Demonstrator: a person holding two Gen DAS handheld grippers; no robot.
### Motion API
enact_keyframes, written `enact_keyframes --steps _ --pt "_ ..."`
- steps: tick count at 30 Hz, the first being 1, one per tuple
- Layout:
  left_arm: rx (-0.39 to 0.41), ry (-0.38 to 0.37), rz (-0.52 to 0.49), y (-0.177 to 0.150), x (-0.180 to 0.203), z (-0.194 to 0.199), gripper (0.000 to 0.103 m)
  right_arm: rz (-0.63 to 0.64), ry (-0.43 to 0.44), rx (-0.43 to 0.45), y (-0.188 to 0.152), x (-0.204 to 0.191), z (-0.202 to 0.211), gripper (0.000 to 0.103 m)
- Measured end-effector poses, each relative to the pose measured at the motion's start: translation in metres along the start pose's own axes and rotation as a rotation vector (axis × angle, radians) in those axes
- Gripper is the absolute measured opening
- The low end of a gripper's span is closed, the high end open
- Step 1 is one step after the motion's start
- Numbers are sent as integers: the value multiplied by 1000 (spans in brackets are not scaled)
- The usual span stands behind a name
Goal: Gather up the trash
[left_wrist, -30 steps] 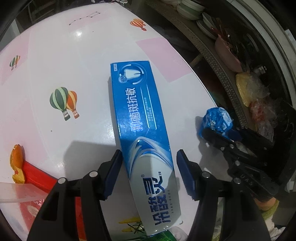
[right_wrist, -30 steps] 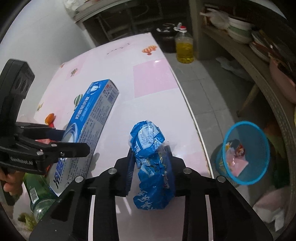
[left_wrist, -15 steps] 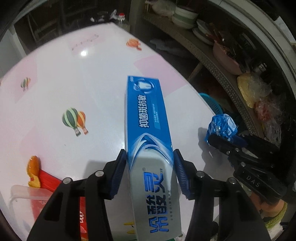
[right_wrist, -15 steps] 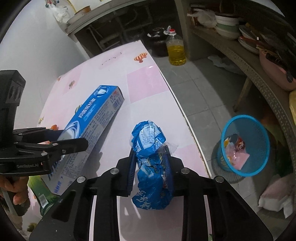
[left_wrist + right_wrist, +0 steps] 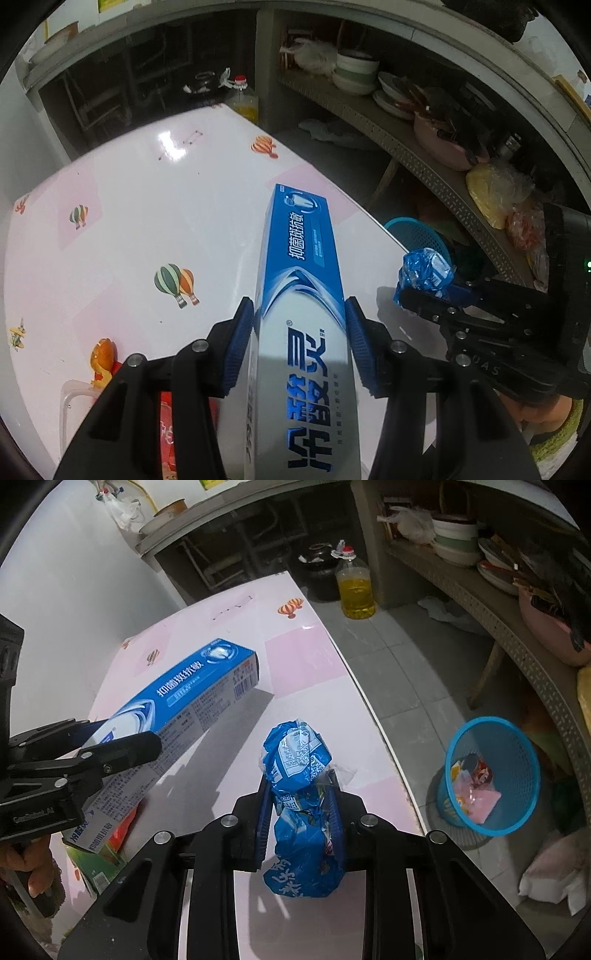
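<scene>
You have both pieces of trash in hand now; your left hand-held gripper is closed about halfway on the toothpaste box, which is lifted off the surface and tilted; your right hand-held gripper is closed narrowly on the crumpled blue wrapper, above the surface edge. I judge the pickup step is finished; the next move calls for carrying both over to the blue basket on the floor and opening the jaws only above its rim.

The toothpaste box reads "抑菌斑抗敏" and "冷酸灵".
</scene>
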State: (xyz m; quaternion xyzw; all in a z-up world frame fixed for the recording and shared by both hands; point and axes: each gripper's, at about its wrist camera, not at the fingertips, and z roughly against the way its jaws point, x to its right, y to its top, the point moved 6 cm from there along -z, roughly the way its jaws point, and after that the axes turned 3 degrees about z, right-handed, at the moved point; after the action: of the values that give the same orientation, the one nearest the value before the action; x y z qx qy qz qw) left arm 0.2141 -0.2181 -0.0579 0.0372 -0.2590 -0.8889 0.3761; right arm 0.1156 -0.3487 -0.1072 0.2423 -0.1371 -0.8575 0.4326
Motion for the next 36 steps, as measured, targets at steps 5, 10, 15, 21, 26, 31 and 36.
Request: enact_keyframes --steps 5,10,15,21,26,31,36 --pt "40 11 -17 3 3 10 49 7 1 8 1 -2 3 25" --pt "67 11 -23 4 5 20 49 17 2 19 4 -5 7 25" --pt "92 14 -33 4 10 29 49 16 5 42 7 -2 17 25" --pt "117 -1 -54 4 24 41 49 -1 2 75 4 2 31 25" --pt "126 -31 -76 7 39 47 49 -44 -6 103 0 13 47 25" --pt "110 -86 -120 11 65 47 49 -118 -7 128 -8 32 62 25" --pt "76 -142 -184 16 100 39 49 -209 -25 155 -20 61 78 25"
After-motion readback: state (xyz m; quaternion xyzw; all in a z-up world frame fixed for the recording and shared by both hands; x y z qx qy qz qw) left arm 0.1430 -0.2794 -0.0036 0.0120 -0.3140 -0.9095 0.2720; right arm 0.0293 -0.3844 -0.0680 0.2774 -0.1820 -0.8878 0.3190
